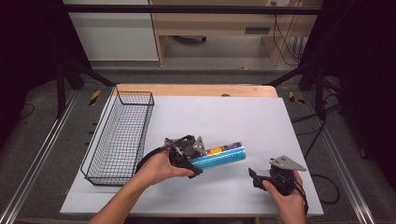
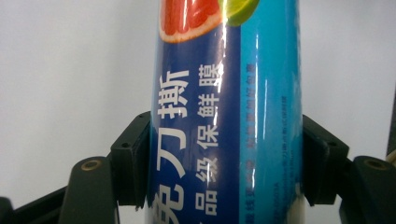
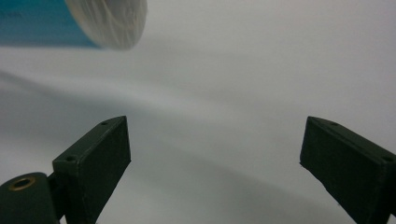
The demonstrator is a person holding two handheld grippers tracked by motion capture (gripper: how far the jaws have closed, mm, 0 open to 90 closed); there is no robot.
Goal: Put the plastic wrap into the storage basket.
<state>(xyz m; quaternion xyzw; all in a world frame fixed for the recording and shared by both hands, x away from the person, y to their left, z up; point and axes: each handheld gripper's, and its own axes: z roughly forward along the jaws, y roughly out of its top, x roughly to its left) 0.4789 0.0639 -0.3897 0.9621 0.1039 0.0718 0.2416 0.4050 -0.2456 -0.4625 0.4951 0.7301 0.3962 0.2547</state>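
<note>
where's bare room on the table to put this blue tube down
The far half of the white table sheet, between the wire basket and the right edge, lies bare. So does the near strip between the two forearms. It is crowded mid-table, where the left gripper clamps the blue tube, and near the right gripper.

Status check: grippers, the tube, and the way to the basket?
Left gripper clamped on blue cling-film tube. Right gripper open, empty. Black wire basket left, nothing between.

surface: white table (image 1: 261, 116) | on it: wire basket (image 1: 122, 135)
</note>
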